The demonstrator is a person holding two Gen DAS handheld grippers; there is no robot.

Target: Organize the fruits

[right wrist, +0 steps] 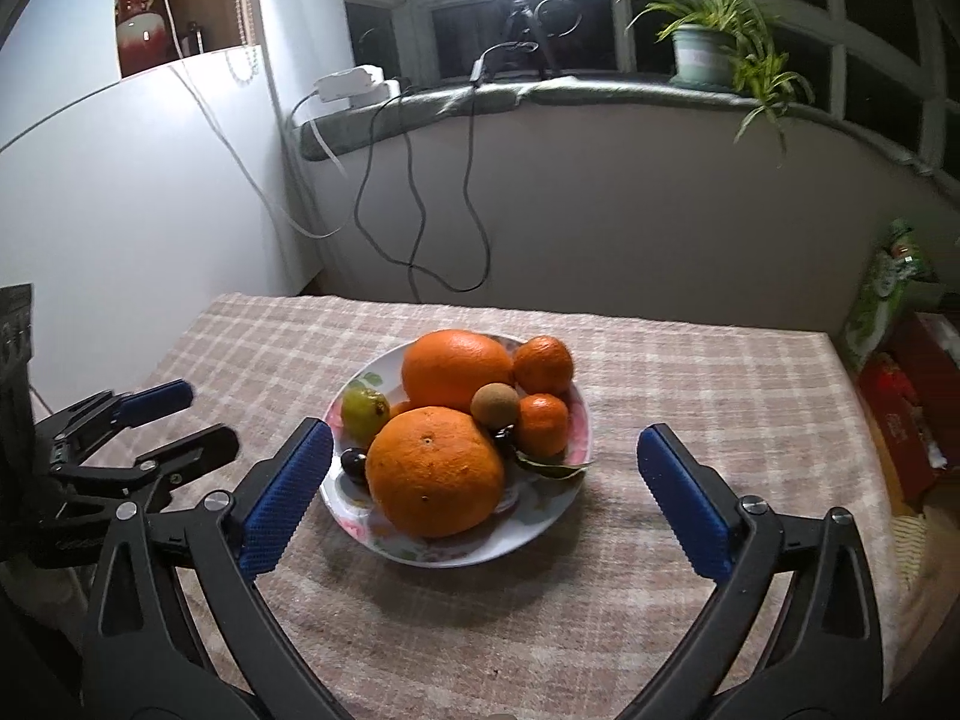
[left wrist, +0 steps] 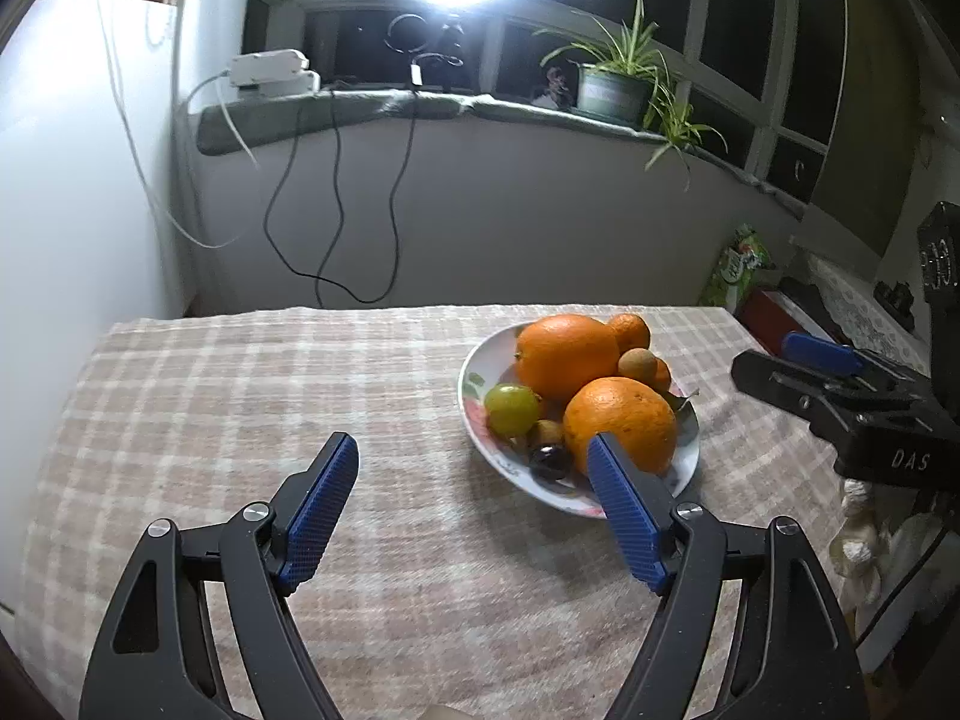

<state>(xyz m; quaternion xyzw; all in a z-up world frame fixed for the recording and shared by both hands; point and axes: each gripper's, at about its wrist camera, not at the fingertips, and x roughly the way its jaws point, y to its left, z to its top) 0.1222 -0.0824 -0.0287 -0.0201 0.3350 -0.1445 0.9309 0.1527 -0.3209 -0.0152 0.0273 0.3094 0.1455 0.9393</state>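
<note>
A white floral plate [right wrist: 462, 558] on the checked tablecloth holds a heap of fruit. Two big oranges, one near [right wrist: 435, 471] and one far [right wrist: 456, 369], fill its middle. Two small tangerines [right wrist: 543, 363] and a round brown fruit [right wrist: 494, 403] lie at the right. At the left sit a green fruit [right wrist: 363, 411] and a dark one [right wrist: 354, 463]. My right gripper [right wrist: 485, 429] stands open in front of the plate, holding nothing. My left gripper [left wrist: 472, 438] is open and empty too, with the plate [left wrist: 474, 360] behind its right finger [left wrist: 624, 510].
The checked cloth [left wrist: 240, 396] covers a small table against a white wall. Cables [right wrist: 414, 228] hang from the windowsill, where a potted plant [right wrist: 708, 54] stands. A green bag [right wrist: 876, 294] and red boxes [right wrist: 912, 414] sit beyond the table's right edge.
</note>
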